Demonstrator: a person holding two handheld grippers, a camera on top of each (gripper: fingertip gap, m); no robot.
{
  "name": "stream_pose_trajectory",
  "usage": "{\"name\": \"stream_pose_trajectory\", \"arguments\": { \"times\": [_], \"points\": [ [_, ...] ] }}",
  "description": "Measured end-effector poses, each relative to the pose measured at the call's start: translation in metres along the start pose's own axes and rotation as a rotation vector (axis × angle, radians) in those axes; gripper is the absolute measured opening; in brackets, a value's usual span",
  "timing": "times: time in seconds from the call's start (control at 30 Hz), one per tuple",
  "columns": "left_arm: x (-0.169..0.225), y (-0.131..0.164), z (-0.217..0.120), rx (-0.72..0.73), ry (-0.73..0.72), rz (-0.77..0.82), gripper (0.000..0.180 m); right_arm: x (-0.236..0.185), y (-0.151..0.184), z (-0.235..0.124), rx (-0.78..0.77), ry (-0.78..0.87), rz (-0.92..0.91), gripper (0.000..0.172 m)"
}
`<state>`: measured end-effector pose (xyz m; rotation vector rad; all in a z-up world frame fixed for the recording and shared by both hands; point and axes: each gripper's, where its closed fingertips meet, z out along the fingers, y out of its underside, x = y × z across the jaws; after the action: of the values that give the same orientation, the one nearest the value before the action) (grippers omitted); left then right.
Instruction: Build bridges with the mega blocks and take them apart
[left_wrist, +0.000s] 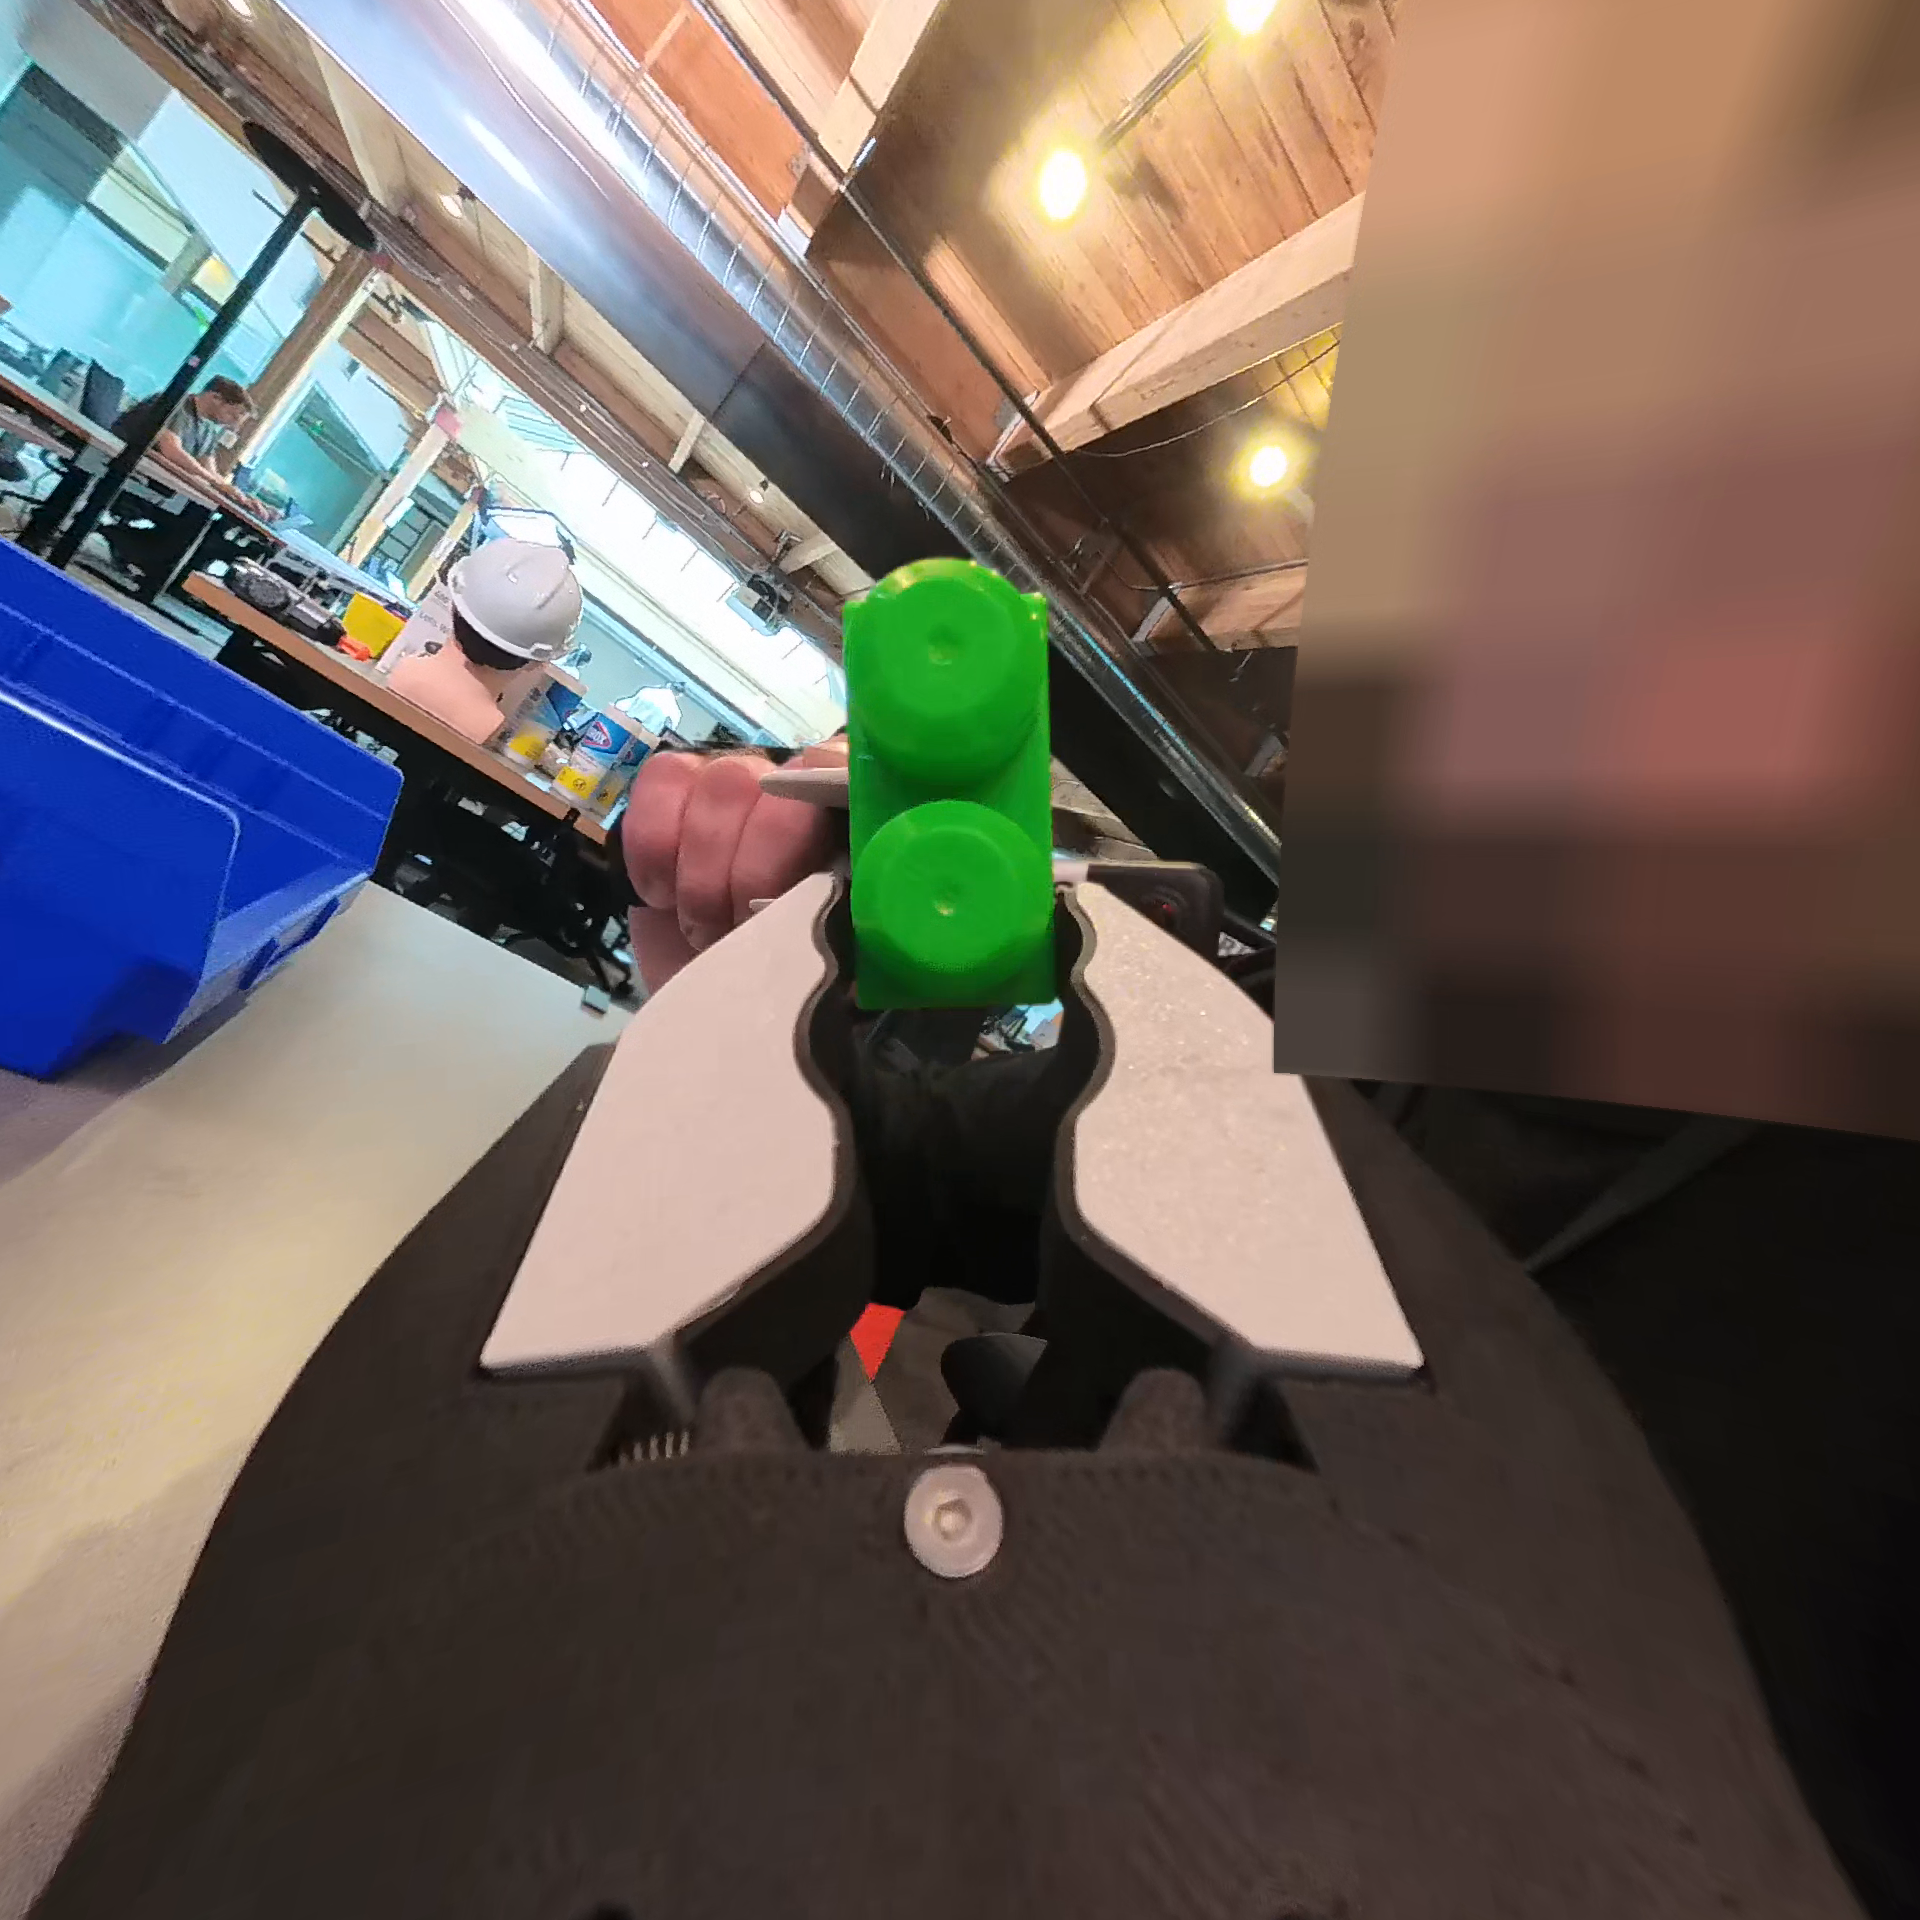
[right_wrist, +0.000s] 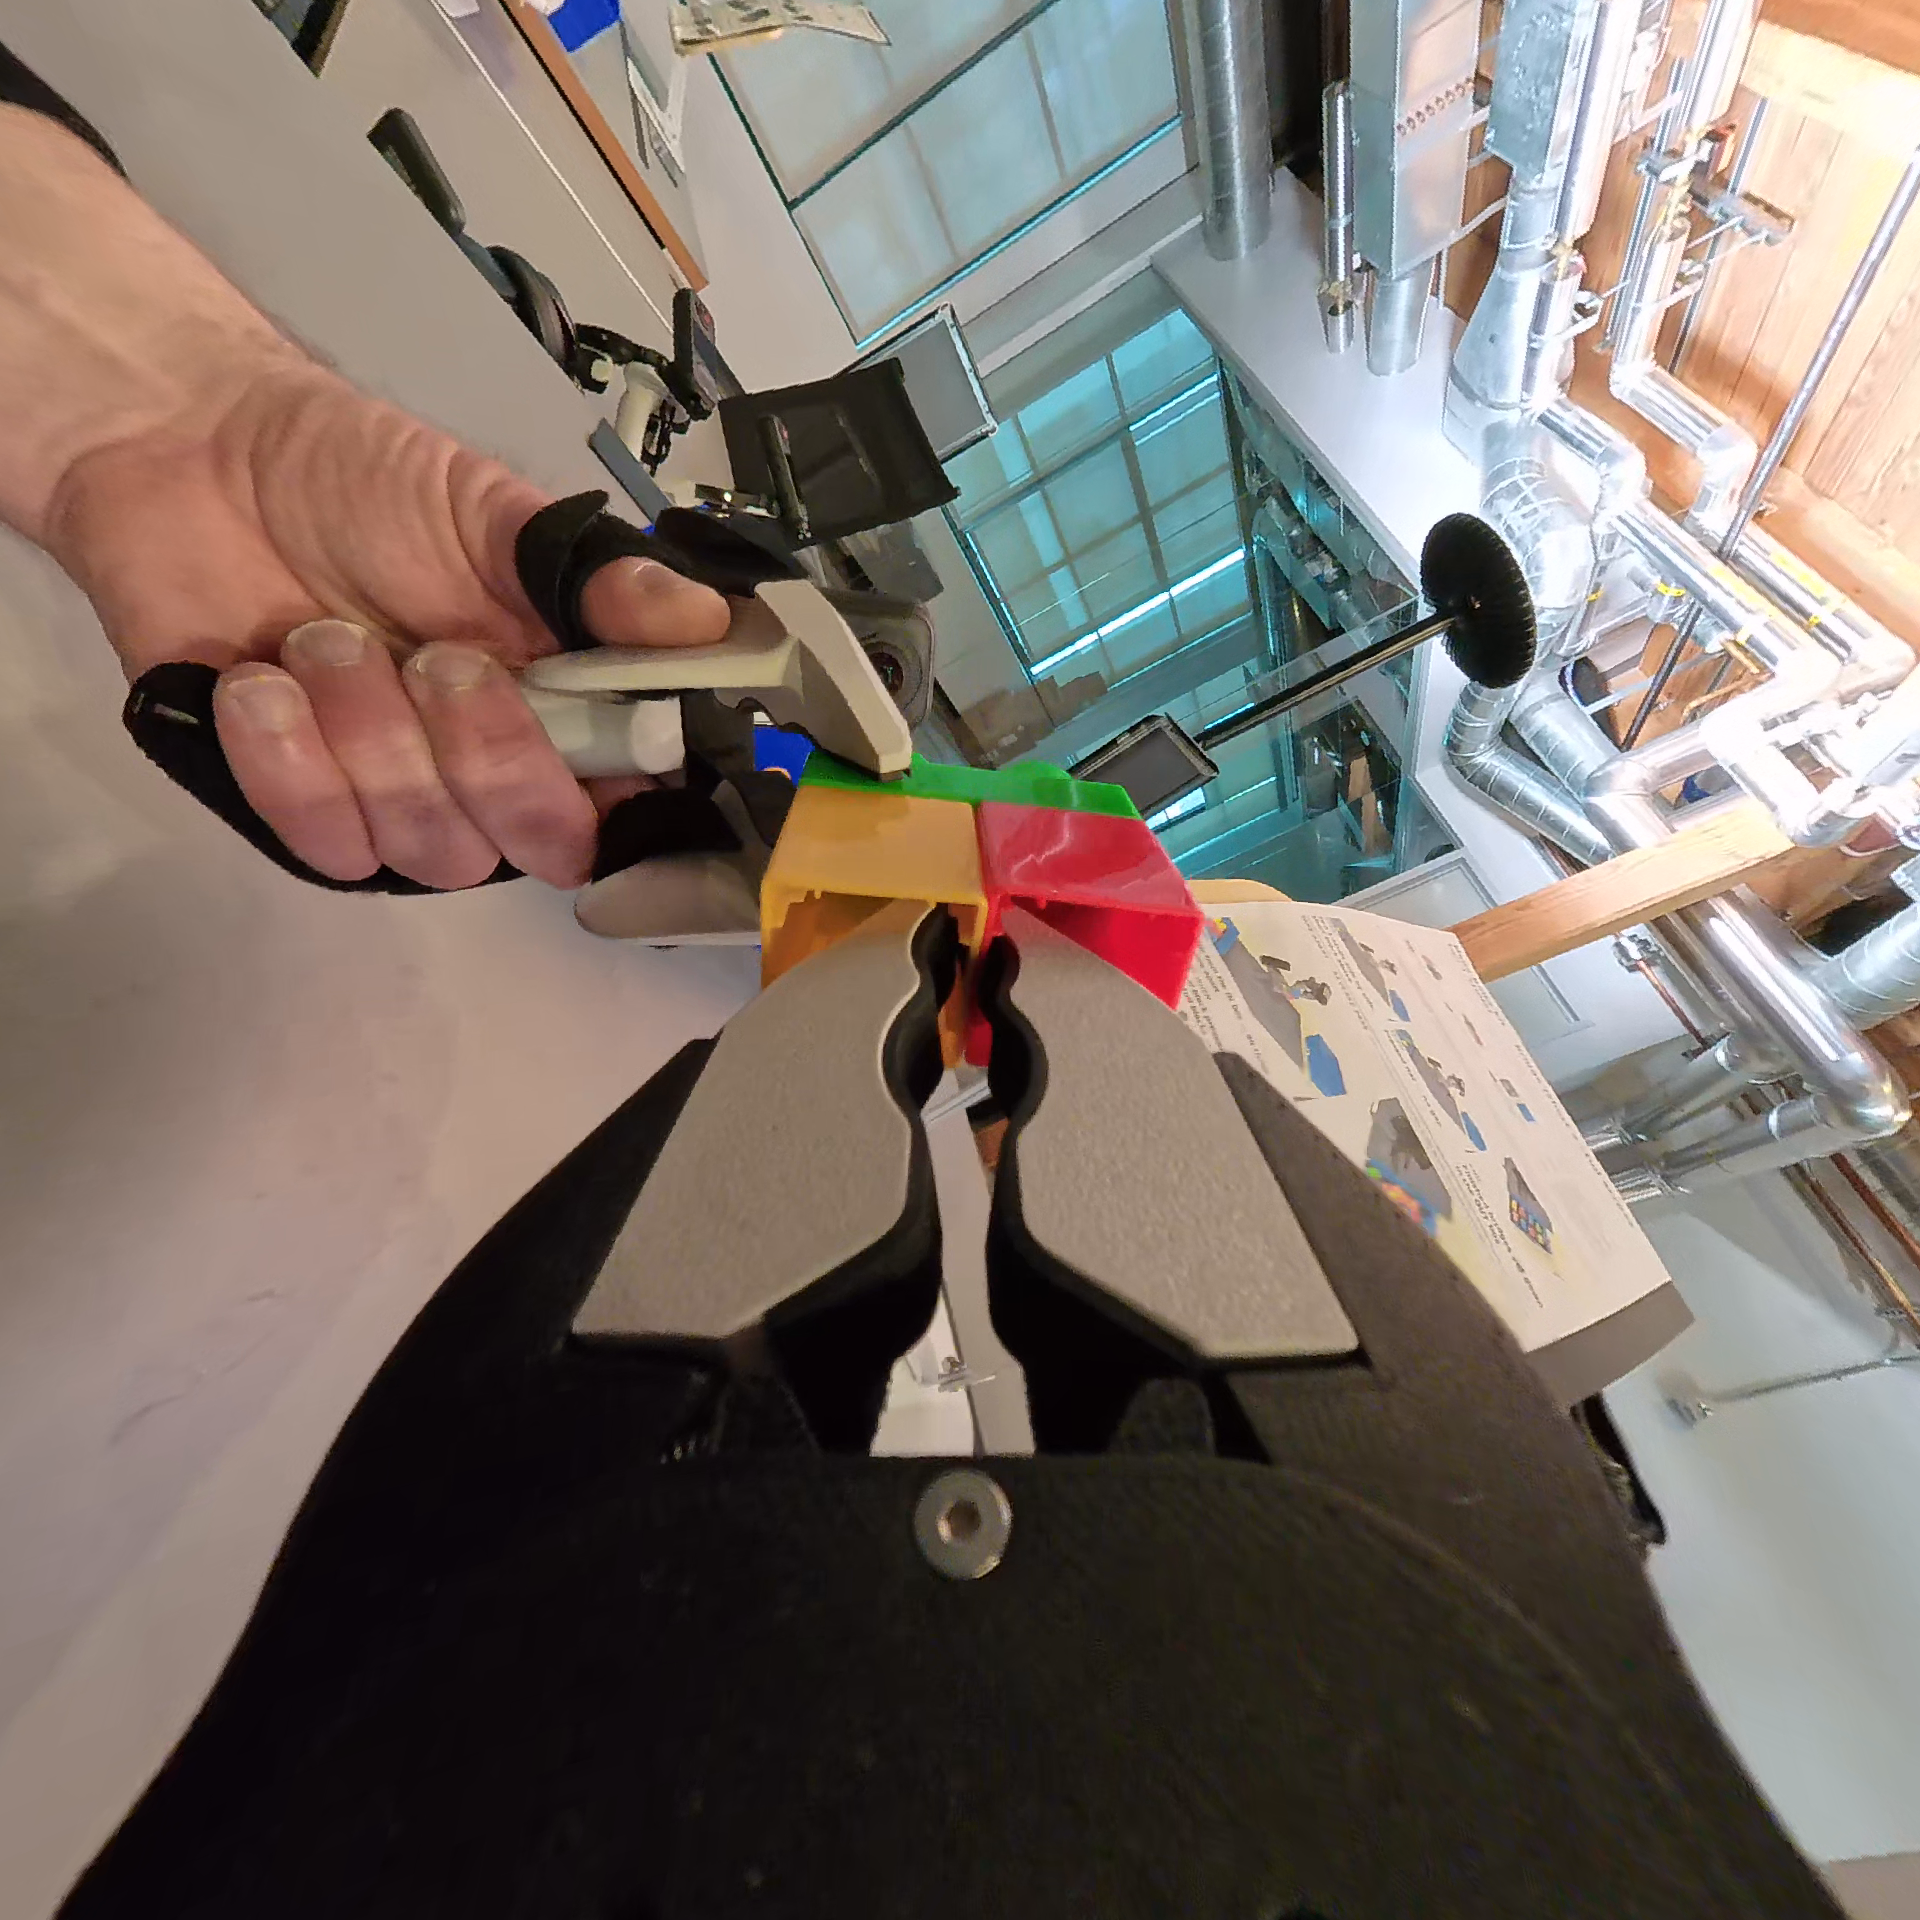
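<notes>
In my left wrist view, the left gripper (left_wrist: 954, 935) is part-open around a green block (left_wrist: 948, 800), both pads pressed to its sides; the block stands up toward twelve o'clock with two studs facing me. A hand (left_wrist: 717, 852) shows just at nine o'clock of it, and a blue bin (left_wrist: 156, 831) sits on the pale counter (left_wrist: 260, 1195) farther out at nine. In my right wrist view, the right gripper (right_wrist: 971, 982) is nearly closed, pinching the adjoining walls of a yellow block (right_wrist: 873, 862) and a red block (right_wrist: 1091, 883), which sit side by side under the green block (right_wrist: 997, 790). The left gripper (right_wrist: 831, 831) comes in from ten o'clock, one fingertip on the green block. A printed instruction sheet (right_wrist: 1455, 1122) lies at three o'clock.
</notes>
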<state>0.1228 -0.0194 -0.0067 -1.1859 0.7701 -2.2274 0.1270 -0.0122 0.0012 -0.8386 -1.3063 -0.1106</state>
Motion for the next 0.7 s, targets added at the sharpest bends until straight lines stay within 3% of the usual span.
{"name": "stream_pose_trajectory", "arguments": {
  "times": [0.47, 0.7],
  "points": [
    [-0.01, 0.001, -0.003, -0.039, -0.073, 0.083, 0.036, 0.0, 0.009, 0.006, 0.002, -0.041, 0.054, 0.006],
    [-0.006, -0.001, -0.004, -0.005, -0.032, 0.07, 0.036, -0.003, 0.006, 0.005, -0.004, -0.035, -0.023, 0.011]
  ]
}}
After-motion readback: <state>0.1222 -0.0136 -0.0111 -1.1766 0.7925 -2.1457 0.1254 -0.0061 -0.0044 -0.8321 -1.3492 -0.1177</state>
